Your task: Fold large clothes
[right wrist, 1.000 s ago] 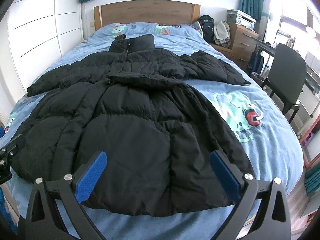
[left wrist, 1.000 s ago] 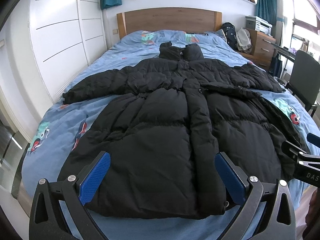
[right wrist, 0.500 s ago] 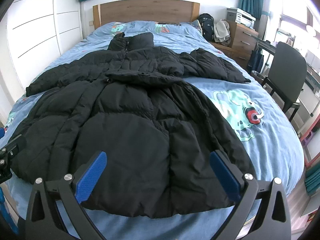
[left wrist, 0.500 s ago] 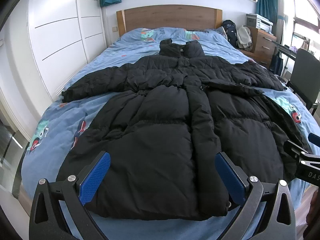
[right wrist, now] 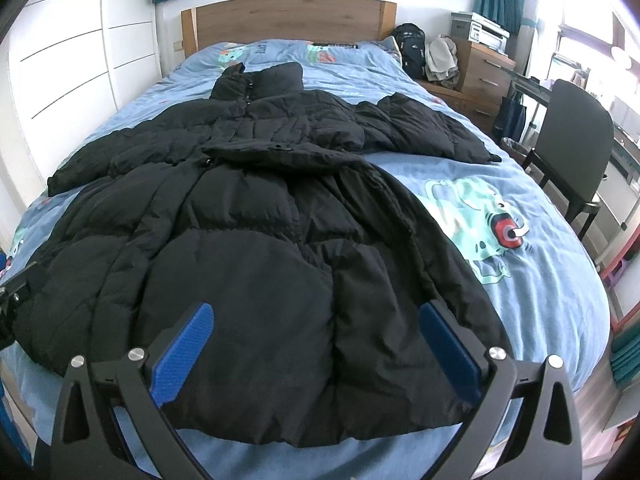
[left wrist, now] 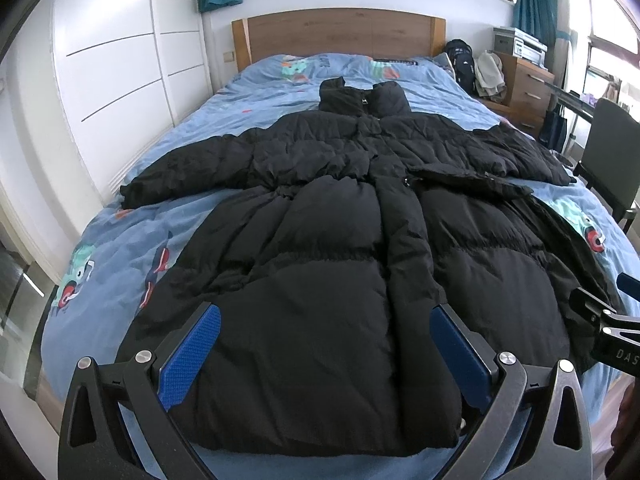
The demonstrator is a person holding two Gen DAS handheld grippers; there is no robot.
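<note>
Black puffer coat [left wrist: 328, 248] (spread flat)

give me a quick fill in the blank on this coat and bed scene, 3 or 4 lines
1. The puffer coat spread on the bed is ____ in colour.
2. The coat's collar points toward the wooden ____.
3. The left tool and right tool both have their jaws ____, holding nothing.
4. The pads on the tools are ____ in colour.

Missing words: black; headboard; open; blue
</note>
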